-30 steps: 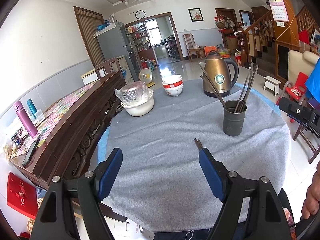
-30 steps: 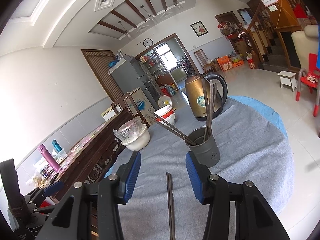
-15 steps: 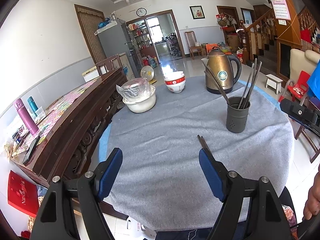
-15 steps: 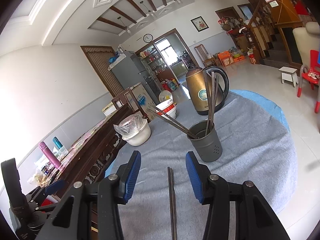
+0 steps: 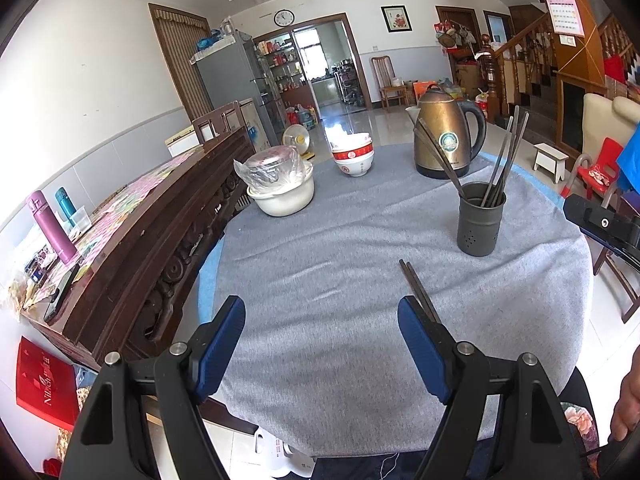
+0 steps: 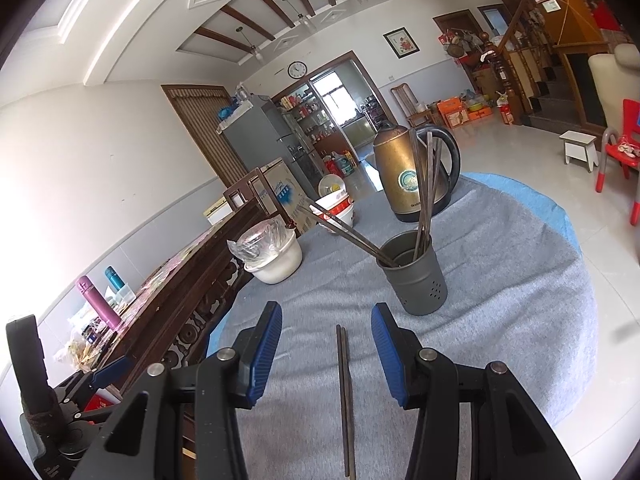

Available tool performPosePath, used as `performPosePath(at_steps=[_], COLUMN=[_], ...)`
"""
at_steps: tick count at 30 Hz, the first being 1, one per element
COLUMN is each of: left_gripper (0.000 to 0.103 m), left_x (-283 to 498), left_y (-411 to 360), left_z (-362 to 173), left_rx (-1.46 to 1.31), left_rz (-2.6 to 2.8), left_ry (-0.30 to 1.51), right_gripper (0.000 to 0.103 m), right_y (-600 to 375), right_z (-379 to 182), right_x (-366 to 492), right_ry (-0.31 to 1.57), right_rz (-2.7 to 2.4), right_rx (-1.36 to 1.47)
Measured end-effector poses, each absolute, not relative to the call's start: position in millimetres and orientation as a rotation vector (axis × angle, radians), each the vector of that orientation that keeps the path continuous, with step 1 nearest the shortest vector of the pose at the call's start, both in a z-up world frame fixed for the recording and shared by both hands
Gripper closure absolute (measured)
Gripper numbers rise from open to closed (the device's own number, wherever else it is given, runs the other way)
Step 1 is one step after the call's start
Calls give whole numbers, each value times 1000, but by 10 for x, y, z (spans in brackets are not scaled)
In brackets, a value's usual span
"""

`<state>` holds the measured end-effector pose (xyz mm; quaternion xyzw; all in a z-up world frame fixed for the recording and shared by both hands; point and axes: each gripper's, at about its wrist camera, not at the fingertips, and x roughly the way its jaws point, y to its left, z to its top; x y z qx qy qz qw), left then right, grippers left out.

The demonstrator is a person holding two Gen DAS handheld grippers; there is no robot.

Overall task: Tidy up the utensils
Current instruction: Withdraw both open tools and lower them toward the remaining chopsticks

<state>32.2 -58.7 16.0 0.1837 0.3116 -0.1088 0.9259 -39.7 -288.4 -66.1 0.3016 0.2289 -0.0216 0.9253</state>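
A dark grey utensil cup (image 5: 480, 224) (image 6: 416, 276) stands on the grey tablecloth and holds several dark chopsticks (image 5: 502, 164) (image 6: 426, 188). A loose pair of dark chopsticks (image 5: 416, 286) (image 6: 345, 384) lies flat on the cloth in front of the cup. My right gripper (image 6: 326, 344) is open and empty, low over the table, with the loose pair lying between its blue pads. My left gripper (image 5: 322, 340) is open and empty above the table's near side; its right pad covers the pair's near end.
A brass kettle (image 5: 444, 140) (image 6: 408, 172), a red-and-white bowl stack (image 5: 354, 158) and a white pot with a plastic-wrapped lid (image 5: 280, 184) stand at the table's far side. A dark wooden bench (image 5: 152, 232) runs along the left. The round table's edge (image 5: 576, 320) curves on the right.
Both grippers have shifted slightly, so the cup and loose chopsticks sit a little lower and nearer in view. Both stay open and nothing on the table has moved.
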Motion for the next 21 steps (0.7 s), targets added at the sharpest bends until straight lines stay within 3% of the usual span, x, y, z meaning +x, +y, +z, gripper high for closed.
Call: performPosePath(at_steps=[8, 15, 18, 21], left_gripper=[24, 24, 24, 24], left_x=[406, 798, 866, 895], left_y=[-536, -342, -252, -209], left_z=[57, -508, -700, -824], left_rx=[342, 165, 128, 143], left_rz=[-262, -342, -310, -288], left_ry=[712, 1040, 1071, 1066], right_gripper=[53, 53, 62, 64], right_y=[-2896, -2895, -2864, -2811], right_z=[-715, -839, -948, -1123], right_x=[-404, -340, -273, -149], right_ry=[480, 525, 565, 633], right_rz=[-48, -46, -39, -20], right_rx=[627, 641, 635, 637])
